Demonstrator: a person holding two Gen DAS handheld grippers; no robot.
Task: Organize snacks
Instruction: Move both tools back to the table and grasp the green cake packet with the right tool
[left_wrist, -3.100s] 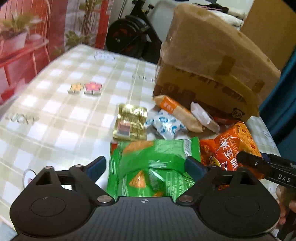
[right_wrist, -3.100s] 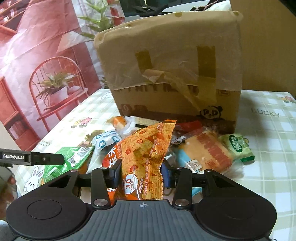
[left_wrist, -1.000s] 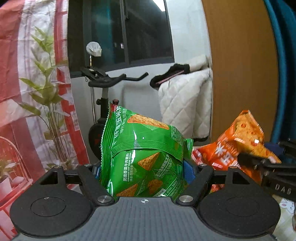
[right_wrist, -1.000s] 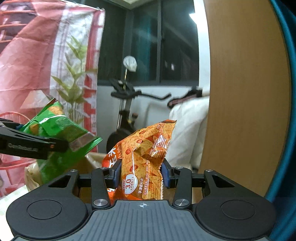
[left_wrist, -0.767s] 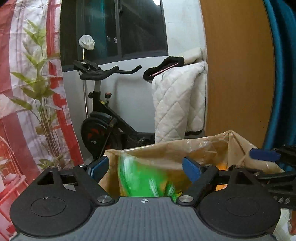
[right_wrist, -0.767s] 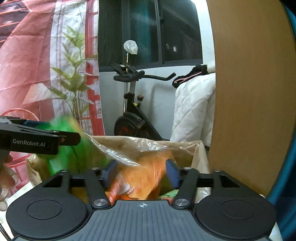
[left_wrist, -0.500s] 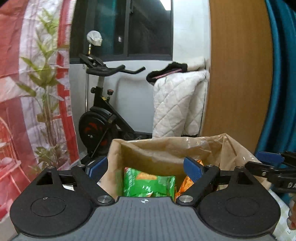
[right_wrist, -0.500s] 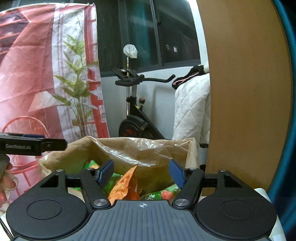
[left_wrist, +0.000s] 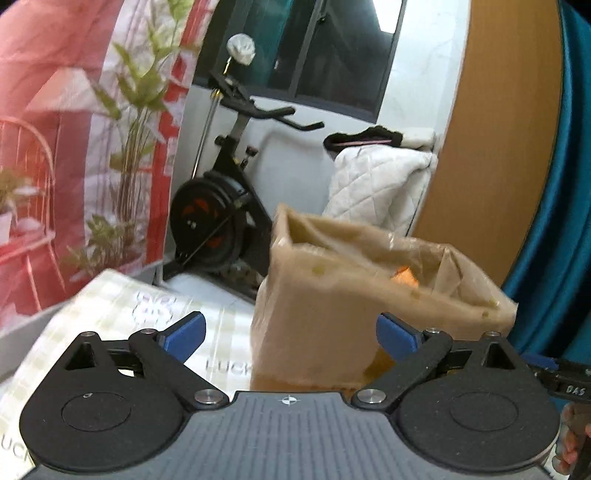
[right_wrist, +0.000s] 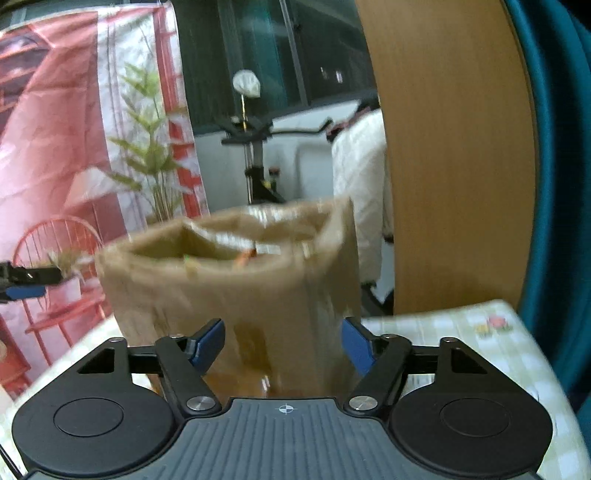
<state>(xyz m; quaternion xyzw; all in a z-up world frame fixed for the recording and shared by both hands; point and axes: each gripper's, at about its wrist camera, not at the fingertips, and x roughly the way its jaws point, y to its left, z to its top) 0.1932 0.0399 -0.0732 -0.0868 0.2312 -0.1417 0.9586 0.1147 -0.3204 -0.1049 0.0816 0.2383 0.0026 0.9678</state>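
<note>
on the checked table stands the cardboard box, snack bags inside; left gripper and right gripper both gape, holding nothing. bags look light, crinkly, slippery; pinch a sealed edge.

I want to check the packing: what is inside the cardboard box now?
Inside the cardboard box, only an orange packet tip and a green scrap show above the rim. The box walls hide everything lower.
</note>
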